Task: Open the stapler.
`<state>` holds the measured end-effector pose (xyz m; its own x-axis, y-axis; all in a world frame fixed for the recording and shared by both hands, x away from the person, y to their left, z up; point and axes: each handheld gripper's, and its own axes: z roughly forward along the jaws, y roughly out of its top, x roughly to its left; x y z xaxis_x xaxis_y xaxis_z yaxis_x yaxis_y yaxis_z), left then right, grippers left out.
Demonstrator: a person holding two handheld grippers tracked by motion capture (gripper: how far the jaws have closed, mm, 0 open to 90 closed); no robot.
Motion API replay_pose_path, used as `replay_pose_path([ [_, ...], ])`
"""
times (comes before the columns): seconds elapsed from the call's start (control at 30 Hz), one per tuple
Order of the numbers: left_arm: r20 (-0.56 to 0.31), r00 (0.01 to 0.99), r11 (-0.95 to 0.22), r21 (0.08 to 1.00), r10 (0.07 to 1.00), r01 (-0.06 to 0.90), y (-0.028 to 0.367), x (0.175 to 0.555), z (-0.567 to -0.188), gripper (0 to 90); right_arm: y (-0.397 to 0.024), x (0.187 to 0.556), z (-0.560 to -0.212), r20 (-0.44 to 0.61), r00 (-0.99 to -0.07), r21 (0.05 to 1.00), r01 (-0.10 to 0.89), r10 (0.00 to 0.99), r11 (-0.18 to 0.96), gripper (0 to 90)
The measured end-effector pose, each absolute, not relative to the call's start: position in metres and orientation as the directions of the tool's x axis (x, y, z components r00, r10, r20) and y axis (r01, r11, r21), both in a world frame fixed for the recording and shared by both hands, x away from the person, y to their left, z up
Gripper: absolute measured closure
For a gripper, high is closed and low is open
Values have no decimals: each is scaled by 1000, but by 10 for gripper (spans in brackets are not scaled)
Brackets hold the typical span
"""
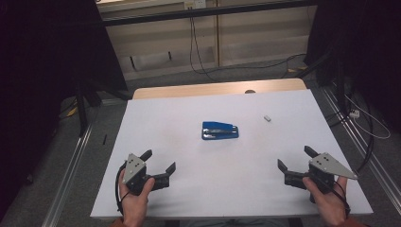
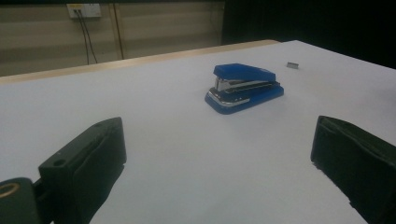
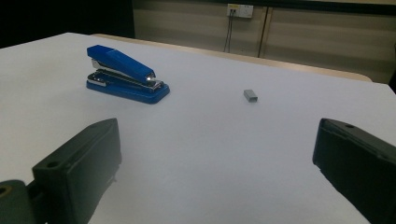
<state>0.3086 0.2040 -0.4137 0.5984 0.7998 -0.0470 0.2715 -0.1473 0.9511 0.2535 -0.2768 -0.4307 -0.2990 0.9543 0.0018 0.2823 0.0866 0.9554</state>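
Fingers (image 1: 171,168) of both grippers (image 1: 158,161) (image 1: 293,158) spread wide, empty, well apart from the stapler (image 1: 220,130).

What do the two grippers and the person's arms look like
Both the left gripper and the right gripper are black, each with two blocky jaws and a grey three-cornered plate on top with small dark screw holes. A black cable trails from each. The hands are bare, with a sliver of orange-brown sleeve at the wrists.

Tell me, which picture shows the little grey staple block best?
The right gripper view: the staple block lies nearest and clearest there. In the high view it is a tiny speck; in the left gripper view, a small far-off sliver.
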Motion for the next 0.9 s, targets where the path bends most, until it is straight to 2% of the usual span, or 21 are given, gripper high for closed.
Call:
replay_pose_path([
  [0.9,-40,611,-191,932,791,307,200,319,-416,43,-267,259,-433,-3,-368,943,309,930,125,16],
])
